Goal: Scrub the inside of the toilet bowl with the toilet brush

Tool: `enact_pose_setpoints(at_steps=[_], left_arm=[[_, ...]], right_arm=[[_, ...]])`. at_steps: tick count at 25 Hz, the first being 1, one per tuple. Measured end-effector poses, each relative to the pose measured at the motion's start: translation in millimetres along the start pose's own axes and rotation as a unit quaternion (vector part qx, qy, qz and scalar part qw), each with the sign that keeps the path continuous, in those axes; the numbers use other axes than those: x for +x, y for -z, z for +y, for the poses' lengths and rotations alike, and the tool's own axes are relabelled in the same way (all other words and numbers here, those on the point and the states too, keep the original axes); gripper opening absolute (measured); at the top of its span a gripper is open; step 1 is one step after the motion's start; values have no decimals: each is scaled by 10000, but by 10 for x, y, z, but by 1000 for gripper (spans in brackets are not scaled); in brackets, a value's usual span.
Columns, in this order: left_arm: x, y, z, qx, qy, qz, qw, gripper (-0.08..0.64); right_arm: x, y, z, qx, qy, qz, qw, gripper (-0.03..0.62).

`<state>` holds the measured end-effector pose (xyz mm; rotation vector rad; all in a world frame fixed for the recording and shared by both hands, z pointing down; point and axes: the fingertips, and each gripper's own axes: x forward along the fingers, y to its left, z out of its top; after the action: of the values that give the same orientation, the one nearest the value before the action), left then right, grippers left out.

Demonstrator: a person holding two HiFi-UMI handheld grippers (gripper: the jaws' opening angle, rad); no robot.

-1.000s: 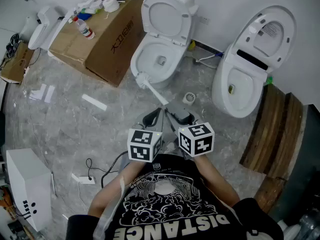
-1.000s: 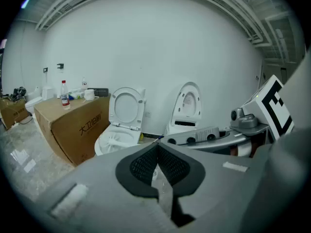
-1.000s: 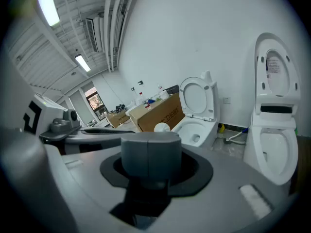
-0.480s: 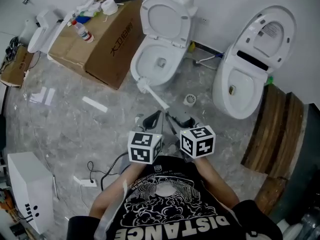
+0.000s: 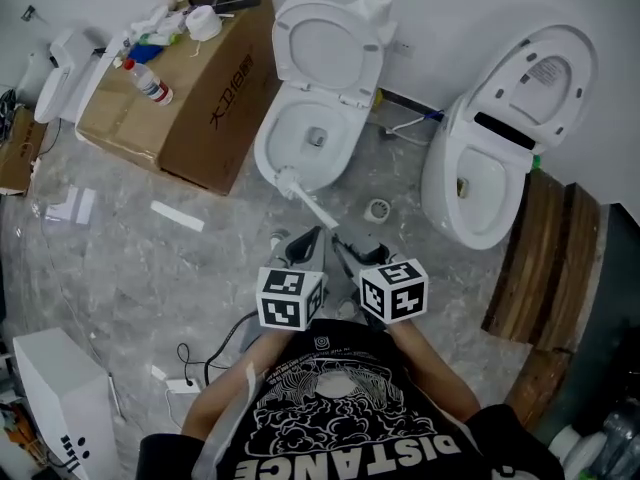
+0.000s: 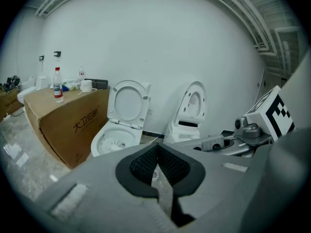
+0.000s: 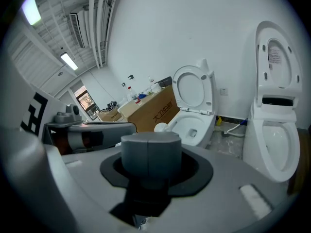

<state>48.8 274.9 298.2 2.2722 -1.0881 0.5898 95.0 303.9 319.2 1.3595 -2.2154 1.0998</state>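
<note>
The toilet brush (image 5: 290, 181) is held by its handle in the right gripper (image 5: 345, 240), whose jaws are clamped together on the handle end. The white brush head (image 7: 160, 127) is seen at the front rim of the open toilet bowl (image 5: 290, 133) (whether it touches the rim cannot be told), not down inside it. The left gripper (image 5: 312, 236) is carried just beside the right one; its meshed pads (image 6: 143, 164) are pressed together with nothing between them. A cardboard box (image 5: 200, 98) stands to the left of the toilet, and a second toilet (image 5: 470, 183) to its right.
</note>
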Motion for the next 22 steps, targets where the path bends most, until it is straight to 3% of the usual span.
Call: enact_pose_setpoints(at_steps=[14, 22], left_arm=[[494, -525, 1028, 12, 723, 434, 9964, -8], [707, -730, 1624, -107, 903, 547, 9943, -8]], right_arm=[[1014, -525, 28, 446, 595, 307, 9968, 164], [1543, -741, -5, 581, 915, 558, 9925, 164]])
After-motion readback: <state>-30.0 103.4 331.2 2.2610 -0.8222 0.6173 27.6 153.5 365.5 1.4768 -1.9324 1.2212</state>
